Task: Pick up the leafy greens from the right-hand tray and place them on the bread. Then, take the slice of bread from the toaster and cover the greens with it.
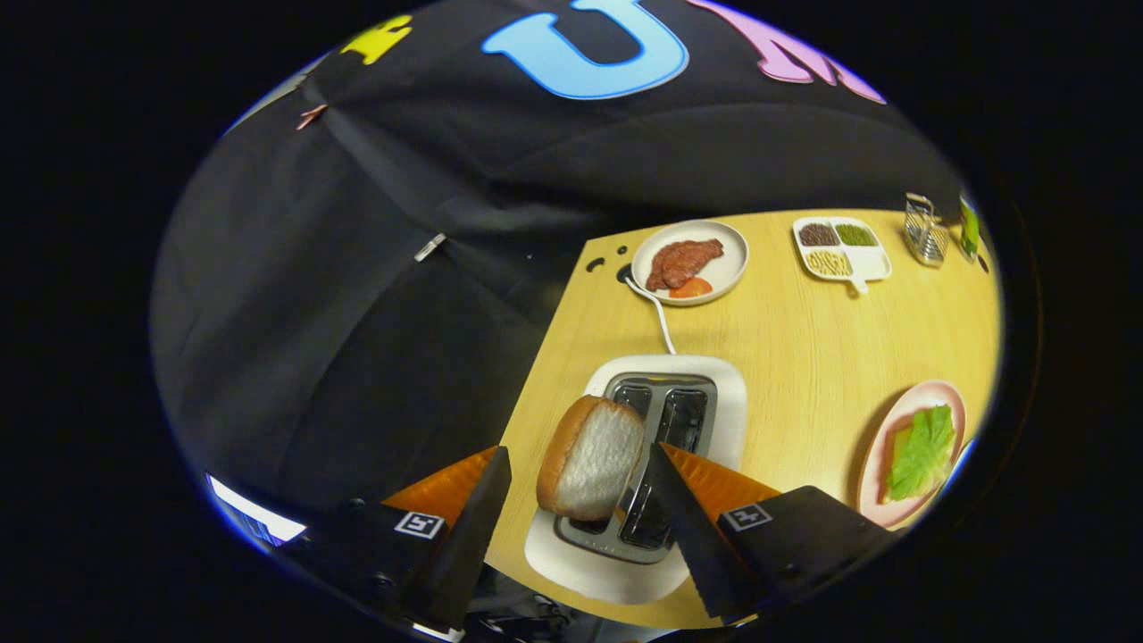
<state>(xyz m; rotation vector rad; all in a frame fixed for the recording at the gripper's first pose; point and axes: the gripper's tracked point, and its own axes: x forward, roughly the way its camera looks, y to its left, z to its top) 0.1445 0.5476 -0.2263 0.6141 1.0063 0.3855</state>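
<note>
Black cloth hangs behind a pale wooden table (804, 357) that carries everything in the scene. Directly ahead of the gripper (576, 473) sits a white toaster (714, 393) with two metal slots, its white cord (656, 313) running back toward a round plate of meat and tomato (689, 262). A slice of bread (594, 457) stands tilted above the nearer slot, lying between the two fingers; the right finger touches its edge, while the left finger stands clear of it, so the jaws are spread and not pinching the slice. Off to the right, near the table's edge, a pink plate (893, 429) holds another slice of bread with the leafy greens (921, 451) lying on top. Farther back are a divided white tray (842, 247) and a small wire rack (924, 230).
</note>
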